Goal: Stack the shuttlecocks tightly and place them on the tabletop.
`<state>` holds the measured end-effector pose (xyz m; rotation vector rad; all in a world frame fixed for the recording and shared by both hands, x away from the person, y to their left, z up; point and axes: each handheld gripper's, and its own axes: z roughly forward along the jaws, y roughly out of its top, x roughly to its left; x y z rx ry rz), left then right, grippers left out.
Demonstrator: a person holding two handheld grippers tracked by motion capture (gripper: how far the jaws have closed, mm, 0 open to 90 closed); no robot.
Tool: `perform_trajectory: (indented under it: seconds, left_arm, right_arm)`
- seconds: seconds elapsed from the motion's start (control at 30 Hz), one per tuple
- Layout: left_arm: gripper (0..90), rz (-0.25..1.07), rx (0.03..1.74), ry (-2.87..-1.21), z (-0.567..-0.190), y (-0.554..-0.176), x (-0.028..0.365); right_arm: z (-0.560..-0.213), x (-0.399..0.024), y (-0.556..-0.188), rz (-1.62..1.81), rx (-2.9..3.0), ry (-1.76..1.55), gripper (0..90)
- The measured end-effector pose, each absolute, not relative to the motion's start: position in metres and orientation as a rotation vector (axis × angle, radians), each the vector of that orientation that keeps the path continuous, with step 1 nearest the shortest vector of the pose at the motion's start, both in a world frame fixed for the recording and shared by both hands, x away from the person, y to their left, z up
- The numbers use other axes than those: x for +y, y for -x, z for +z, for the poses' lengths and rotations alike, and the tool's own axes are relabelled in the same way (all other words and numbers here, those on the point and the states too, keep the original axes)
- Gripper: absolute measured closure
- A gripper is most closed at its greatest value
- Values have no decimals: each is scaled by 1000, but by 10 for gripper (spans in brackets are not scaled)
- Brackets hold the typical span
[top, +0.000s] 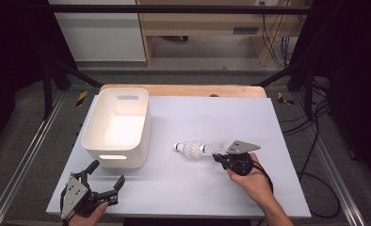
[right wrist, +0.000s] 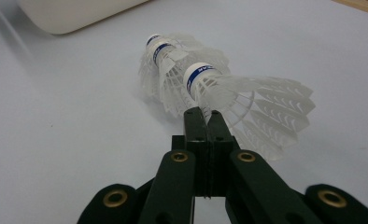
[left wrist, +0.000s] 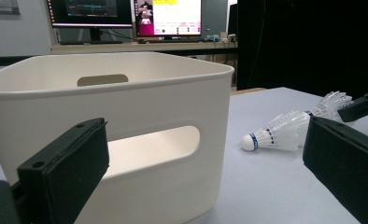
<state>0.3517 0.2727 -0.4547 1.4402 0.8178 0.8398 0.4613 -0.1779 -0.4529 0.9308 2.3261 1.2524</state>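
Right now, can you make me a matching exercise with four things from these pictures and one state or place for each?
Things:
1. white bin
2. shuttlecocks
3. left gripper
4. right gripper

States or places:
A. jaws closed together
B. lying in a row, nested into one another
C. jaws wide apart, nothing between them
D. standing upright on the left part of the table

Pairs: 1-D, 2-B, 3-C, 4-A

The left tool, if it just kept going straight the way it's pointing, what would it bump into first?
Most likely the white bin. In the left gripper view it sits right ahead between the open left tool's jaws, close by. The shuttlecocks lie off to the side, out of that line.
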Motion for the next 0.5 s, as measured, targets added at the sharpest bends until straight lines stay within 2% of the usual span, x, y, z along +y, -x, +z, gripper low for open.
perform_trajectory:
  seconds: [0.5]
  left_arm:
    - [4,838,816,-1439,-454,-352,273]
  right_arm:
    - [-461,-159,-473,1244,2360,-910,900]
